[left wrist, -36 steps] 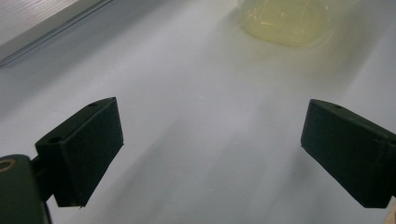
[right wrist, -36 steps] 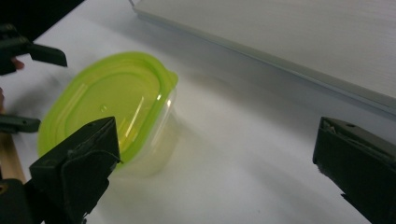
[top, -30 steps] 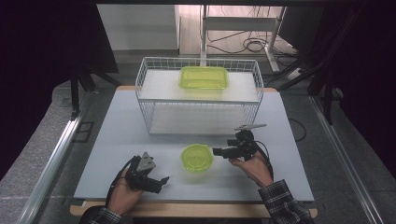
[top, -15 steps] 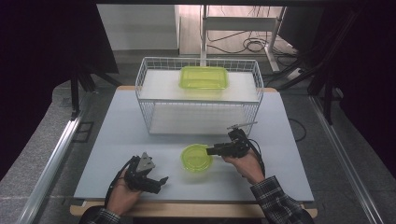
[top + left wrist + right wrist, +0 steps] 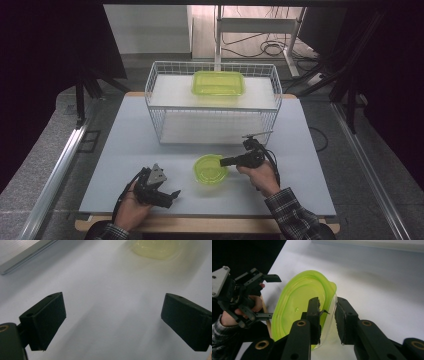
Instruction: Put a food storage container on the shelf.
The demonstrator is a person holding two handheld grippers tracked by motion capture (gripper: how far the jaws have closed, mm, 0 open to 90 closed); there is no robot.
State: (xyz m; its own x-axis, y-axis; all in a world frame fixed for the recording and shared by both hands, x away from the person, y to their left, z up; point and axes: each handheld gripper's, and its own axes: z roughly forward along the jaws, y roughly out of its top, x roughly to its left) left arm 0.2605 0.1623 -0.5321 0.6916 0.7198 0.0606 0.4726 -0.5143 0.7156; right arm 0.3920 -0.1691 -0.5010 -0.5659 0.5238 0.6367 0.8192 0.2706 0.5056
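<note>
A round green bowl [image 5: 211,170] [image 5: 294,305] sits on the white table near the front. My right gripper [image 5: 223,161] [image 5: 328,312] reaches in from the right, one jaw inside the bowl's near wall and one outside. The jaws have just been closing and a thin gap still shows beside the wall. My left gripper [image 5: 174,196] [image 5: 113,320] rests low on the table at front left, open, with nothing between its jaws. In the left gripper view the bowl [image 5: 155,248] appears pale and blurred at the top.
A white wire basket [image 5: 212,107] stands at the back of the table, with a rectangular green container [image 5: 218,83] on a white surface inside it. A metal rail [image 5: 55,170] runs along the left, beyond the table edge.
The right gripper has moved left from beside the bowl onto its right rim, and its jaws have narrowed around the wall. The left gripper has stayed put.
</note>
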